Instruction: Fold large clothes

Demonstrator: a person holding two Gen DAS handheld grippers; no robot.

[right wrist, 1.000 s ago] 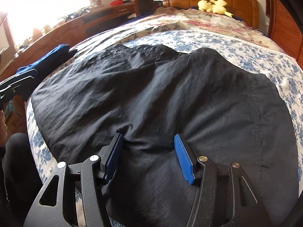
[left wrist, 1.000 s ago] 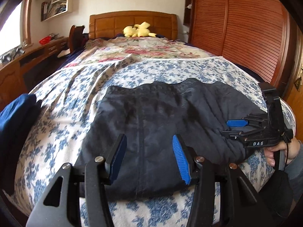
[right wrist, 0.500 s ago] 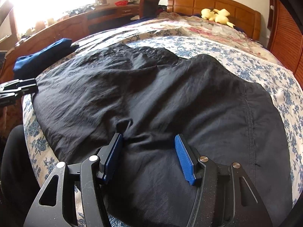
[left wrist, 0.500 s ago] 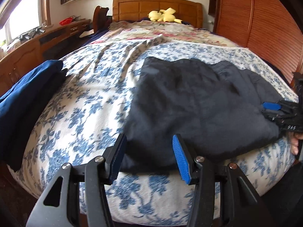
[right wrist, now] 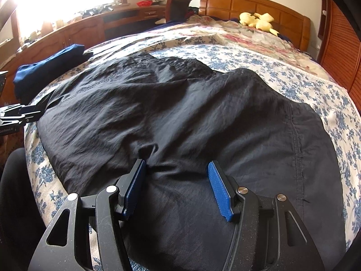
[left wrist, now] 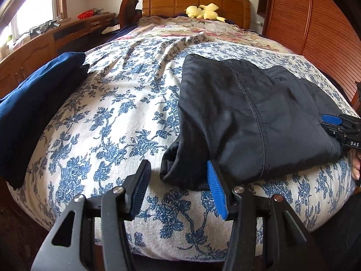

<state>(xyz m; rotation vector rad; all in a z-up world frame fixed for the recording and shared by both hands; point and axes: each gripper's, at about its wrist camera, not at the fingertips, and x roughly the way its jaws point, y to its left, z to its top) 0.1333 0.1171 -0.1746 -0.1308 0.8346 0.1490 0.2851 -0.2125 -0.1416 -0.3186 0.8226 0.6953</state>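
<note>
**A:** On the blue-flowered bedspread (left wrist: 117, 117), where is the garment, and which tool is closer to it?

**B:** The black garment (left wrist: 248, 117) lies flat near the foot of the bed. Its long axis seems to run left to right, from about nine o'clock to three o'clock. The right gripper (right wrist: 178, 180) is closer: its blue pads stand apart and press into the cloth, which puckers at the left pad, with nothing clamped.

**A:** And the left one?

**B:** The left gripper (left wrist: 178, 180) sits at the garment's left end, jaws apart and empty. The near corner of the cloth lies at about one o'clock from its tips, just beside the right pad.

**A:** Anything else nearby?

**B:** A folded navy garment (left wrist: 33, 103) rests well apart, at about ten o'clock.
</note>
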